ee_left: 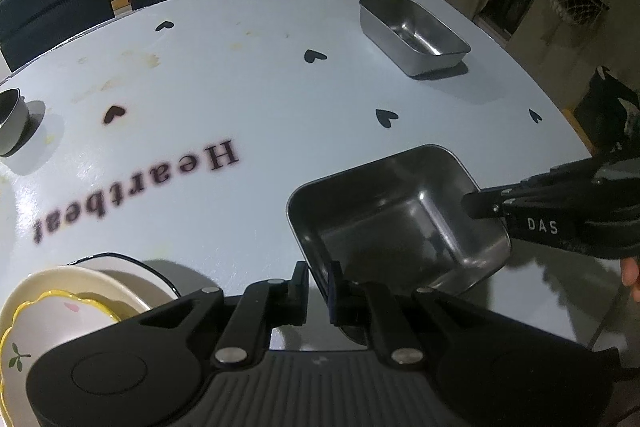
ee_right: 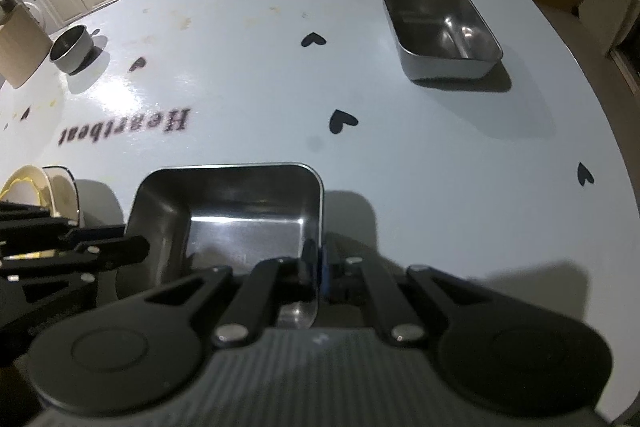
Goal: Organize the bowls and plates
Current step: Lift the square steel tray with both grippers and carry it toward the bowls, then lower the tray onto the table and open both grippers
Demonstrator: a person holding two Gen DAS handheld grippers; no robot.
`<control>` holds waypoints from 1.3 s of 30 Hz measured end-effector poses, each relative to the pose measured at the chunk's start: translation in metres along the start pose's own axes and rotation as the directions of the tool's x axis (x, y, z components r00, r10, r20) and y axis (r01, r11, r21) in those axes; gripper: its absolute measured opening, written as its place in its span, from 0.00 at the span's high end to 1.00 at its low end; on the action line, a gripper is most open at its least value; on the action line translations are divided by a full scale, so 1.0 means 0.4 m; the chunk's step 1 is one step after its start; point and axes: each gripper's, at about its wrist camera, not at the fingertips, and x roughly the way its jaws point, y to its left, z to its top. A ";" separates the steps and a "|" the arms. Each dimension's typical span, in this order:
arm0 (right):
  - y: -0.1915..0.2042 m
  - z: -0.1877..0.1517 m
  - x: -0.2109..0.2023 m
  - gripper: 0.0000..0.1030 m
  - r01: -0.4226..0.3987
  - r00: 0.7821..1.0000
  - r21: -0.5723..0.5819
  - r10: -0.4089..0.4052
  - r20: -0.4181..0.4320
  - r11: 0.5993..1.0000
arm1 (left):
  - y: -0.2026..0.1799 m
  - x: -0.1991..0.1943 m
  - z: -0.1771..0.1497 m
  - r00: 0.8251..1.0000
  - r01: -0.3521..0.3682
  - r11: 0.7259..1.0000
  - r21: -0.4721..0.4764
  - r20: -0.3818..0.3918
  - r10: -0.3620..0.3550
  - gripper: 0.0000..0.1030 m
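Clamping the near steel tray by opposite rim walls, left gripper fingers and right gripper fingers both pinched on metal, long axis running between them, hanging nearer than the far steel tray.

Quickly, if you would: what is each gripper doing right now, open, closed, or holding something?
Left gripper: closed on the near metal tray's rim.
Right gripper: closed on the same tray's opposite rim.

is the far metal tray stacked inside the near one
No, the far metal tray sits alone on the table, apart from the near tray both grippers hold.
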 end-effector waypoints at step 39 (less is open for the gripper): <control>-0.058 -0.012 -0.125 0.01 -0.044 0.989 0.044 0.037 0.144 0.998 | 0.030 -0.062 0.031 0.991 0.034 0.999 -0.021 0.129 -0.031 0.00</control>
